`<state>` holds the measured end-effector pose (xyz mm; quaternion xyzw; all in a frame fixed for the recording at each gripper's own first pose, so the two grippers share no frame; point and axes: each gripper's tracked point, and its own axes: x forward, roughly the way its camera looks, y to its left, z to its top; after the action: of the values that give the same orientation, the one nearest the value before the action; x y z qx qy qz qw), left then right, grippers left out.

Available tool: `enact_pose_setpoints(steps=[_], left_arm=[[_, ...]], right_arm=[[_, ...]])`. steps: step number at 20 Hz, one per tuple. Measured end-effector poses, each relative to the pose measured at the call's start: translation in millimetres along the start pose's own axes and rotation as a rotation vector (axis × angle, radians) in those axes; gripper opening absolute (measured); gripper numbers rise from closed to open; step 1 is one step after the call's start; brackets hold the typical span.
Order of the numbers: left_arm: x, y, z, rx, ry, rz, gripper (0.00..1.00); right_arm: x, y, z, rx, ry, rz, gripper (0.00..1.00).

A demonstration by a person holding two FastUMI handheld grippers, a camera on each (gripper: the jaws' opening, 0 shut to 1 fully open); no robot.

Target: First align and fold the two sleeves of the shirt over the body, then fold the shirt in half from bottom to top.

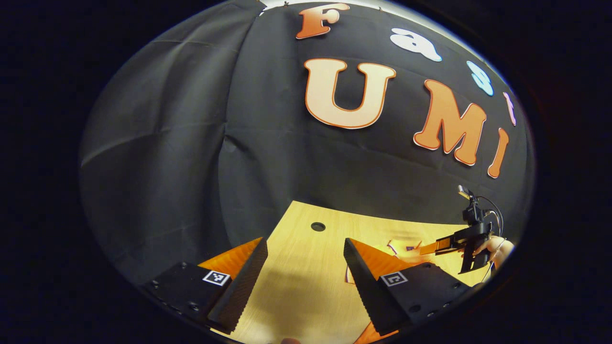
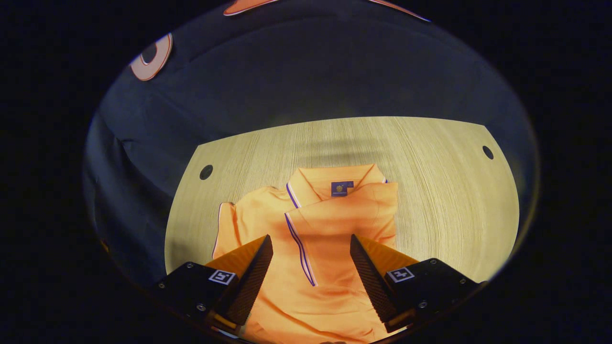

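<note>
In the right gripper view, the orange short-sleeved polo shirt (image 2: 330, 224) with thin purple-and-white trim is lying on the pale wood-grain surface (image 2: 444, 191), collar toward twelve o'clock and a small dark label showing inside the neck. The fabric at three o'clock is lying folded over the body, its edge running down past the collar, while the sleeve (image 2: 227, 229) at nine o'clock is spreading out flat on the surface. The right claw (image 2: 311, 260) is hovering over the lower part of the shirt with its jaws spread wide apart and nothing between them; whether the fingertips are touching the cloth is not clear. Two round dark holes are showing in the surface, one (image 2: 206, 172) at ten o'clock and one (image 2: 487, 152) at two o'clock.

In the left gripper view, the left claw (image 1: 306, 263) is also standing released, its jaws well apart over bare wood, with a round hole (image 1: 318, 226) lying ahead at twelve o'clock. A strip of the orange shirt (image 1: 406, 251) is appearing blurred beyond the finger at three o'clock. Farther off at three o'clock, the right claw (image 1: 442, 246) is showing in profile, held by a person's hand (image 1: 499, 248), with a thin cable looping above it. The black cloth wall (image 1: 191, 143) is rising behind the surface.
</note>
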<state>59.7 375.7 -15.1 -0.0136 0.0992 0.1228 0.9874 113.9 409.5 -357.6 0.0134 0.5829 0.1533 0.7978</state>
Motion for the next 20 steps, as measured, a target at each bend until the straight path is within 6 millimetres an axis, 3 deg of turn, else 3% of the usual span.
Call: enact_pose_setpoints(steps=[12, 16, 20], left_arm=[[66.0, -108.0, -22.7, 0.171, 0.137, -0.154, 0.98], [87.4, -142.0, -39.6, 0.221, 0.234, -0.202, 0.98], [124.0, -155.4, -78.5, 0.242, 0.385, -0.209, 0.98]], right_arm=[[-97.8, -52.4, 48.7, 0.012, -0.269, 0.009, 0.99], [-127.4, -80.3, 67.0, -0.013, -0.370, -0.026, 0.99], [-147.3, -99.1, 71.2, -0.036, -0.416, 0.003, 0.99]])
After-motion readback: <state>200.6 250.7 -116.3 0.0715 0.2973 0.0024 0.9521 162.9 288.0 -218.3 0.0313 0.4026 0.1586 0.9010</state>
